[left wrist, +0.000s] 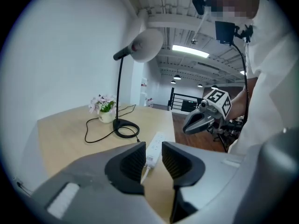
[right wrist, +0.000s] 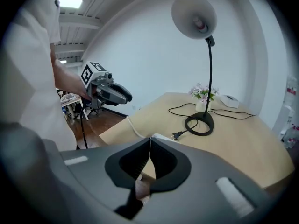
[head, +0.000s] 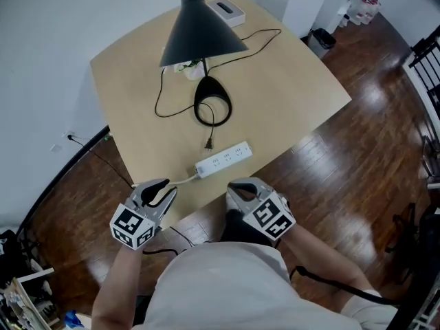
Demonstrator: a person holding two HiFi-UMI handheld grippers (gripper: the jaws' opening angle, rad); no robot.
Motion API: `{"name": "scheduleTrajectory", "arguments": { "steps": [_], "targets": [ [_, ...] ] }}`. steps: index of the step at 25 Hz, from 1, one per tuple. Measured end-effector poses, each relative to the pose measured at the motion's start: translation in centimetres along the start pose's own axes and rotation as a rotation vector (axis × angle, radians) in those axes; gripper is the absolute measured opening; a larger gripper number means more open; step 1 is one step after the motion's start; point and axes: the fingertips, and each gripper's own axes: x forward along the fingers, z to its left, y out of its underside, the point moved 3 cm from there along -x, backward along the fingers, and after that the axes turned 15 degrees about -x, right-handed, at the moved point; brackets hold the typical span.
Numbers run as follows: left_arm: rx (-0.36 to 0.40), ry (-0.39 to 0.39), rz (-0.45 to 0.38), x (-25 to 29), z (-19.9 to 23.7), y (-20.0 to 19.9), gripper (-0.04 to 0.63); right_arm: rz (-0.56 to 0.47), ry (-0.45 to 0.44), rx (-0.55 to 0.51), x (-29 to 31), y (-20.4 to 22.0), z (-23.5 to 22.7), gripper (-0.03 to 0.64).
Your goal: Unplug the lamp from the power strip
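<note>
So, nearest first: both grippers hang just off the front edge of the counter [head: 289,81]. The left gripper [head: 162,188] has its ribbed black fingers [left wrist: 130,163] a little apart with nothing between them. The right gripper [head: 240,186] has its fingers [right wrist: 133,164] pressed together, and it's empty too.

Just past them, the power strip [head: 223,160] lies flat near that edge. It's a long white plastic bar, with its long axis running from near-left to far-right. Its white cable leaves the left end, over the edge.

The plug [head: 208,143] is small and black and lies loose on the light wood just beyond the strip, prongs aimed at it, not touching.

The cord runs back to the lamp [head: 199,29], which is matte black with a cone shade, a thin stem and a ring base [head: 212,102]. A small flower pot [head: 189,67] sits beside the base, and a white box [head: 227,11] is at the far corner.
</note>
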Motion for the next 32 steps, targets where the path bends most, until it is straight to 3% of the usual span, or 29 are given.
{"name": "scheduleTrajectory", "arguments": {
  "steps": [7,15,21,26,32],
  "targets": [
    [0.047,0.082,-0.128,-12.7,-6.0,5.6,0.117,-0.002,0.170,0.083,-5.9,-2.1,13.0,0.008],
    [-0.001,0.083,-0.123,-23.7,-10.8,14.2,0.107,0.033,0.260,0.147,-13.8,-1.8,25.5,0.009],
    [0.027,0.118,-0.217,-26.3,-15.8,15.0,0.098,-0.006,0.292,0.123,-17.3,-2.5,29.0,0.009],
    [0.108,0.120,-0.265,-27.8,-21.8,15.8,0.097,-0.046,0.277,0.114,-20.1,-1.4,32.8,0.017],
    [0.098,0.155,-0.282,-29.0,-29.9,18.3,0.094,-0.098,0.288,0.098,-26.5,0.2,37.5,0.025]
  ]
}}
